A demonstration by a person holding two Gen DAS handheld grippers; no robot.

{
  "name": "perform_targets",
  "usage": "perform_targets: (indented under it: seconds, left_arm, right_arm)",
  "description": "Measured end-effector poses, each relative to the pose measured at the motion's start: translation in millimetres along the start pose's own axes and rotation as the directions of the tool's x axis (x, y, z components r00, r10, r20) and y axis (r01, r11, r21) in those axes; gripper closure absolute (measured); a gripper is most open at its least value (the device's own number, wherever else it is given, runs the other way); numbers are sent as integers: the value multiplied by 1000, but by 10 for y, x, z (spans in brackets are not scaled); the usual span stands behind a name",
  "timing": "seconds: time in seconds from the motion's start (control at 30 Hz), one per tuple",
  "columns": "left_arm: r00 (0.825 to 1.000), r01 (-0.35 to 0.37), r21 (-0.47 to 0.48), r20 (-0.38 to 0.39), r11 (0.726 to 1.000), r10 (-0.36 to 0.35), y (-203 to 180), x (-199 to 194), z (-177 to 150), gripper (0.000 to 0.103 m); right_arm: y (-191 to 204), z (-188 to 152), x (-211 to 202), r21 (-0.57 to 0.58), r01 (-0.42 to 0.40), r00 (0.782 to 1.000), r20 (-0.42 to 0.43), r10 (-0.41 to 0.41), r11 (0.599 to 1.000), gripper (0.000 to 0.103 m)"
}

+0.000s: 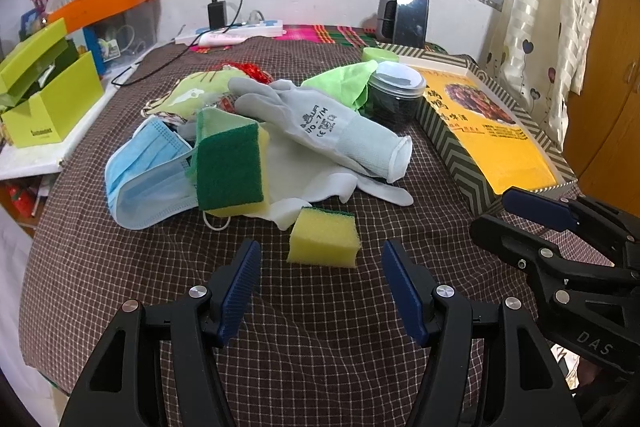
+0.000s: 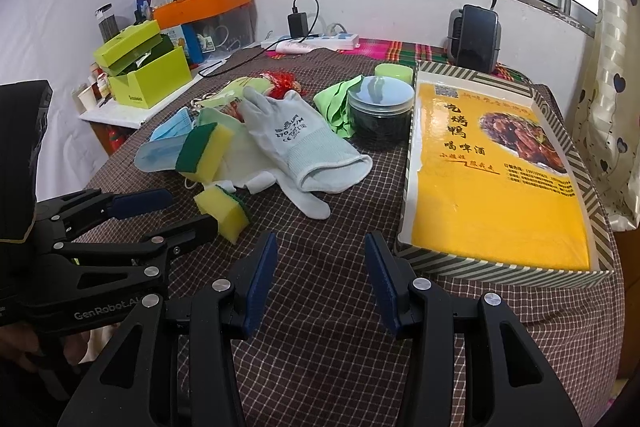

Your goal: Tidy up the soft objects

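A heap of soft things lies mid-table: a grey work glove point(image 1: 320, 123) point(image 2: 296, 143) over a white glove point(image 1: 320, 183), a large yellow-green sponge point(image 1: 230, 167) point(image 2: 204, 149) leaning on a blue face mask point(image 1: 144, 171) point(image 2: 160, 151), a green cloth point(image 1: 344, 83) point(image 2: 336, 103). A small yellow sponge point(image 1: 324, 239) point(image 2: 224, 211) sits alone in front. My left gripper point(image 1: 320, 287) point(image 2: 168, 215) stands open just short of that sponge, nothing between its fingers. My right gripper point(image 2: 320, 275) point(image 1: 520, 219) is open and empty over bare cloth, beside the yellow tray.
A shallow box tray with a yellow printed bottom point(image 1: 496, 147) point(image 2: 500, 187) lies at the right. A dark lidded jar point(image 1: 396, 99) point(image 2: 380, 111) stands beside it. Green boxes point(image 1: 44, 99) point(image 2: 148, 67), an orange-lidded bin point(image 2: 208, 11) and a power strip point(image 1: 240, 31) line the left and back.
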State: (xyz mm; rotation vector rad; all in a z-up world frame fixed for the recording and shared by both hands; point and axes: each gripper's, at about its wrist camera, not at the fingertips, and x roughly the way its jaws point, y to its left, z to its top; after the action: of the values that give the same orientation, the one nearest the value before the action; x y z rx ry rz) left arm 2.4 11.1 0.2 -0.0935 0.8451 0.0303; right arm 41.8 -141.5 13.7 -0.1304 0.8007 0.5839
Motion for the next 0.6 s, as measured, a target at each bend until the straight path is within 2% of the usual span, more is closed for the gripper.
perform_targets:
  seconds: [0.6]
  left_arm:
    - [998,-19,-65,54,998,22,353,-67,103,40]
  right_arm:
    - [59,211,178,-41,-56,998,9,57,998,56]
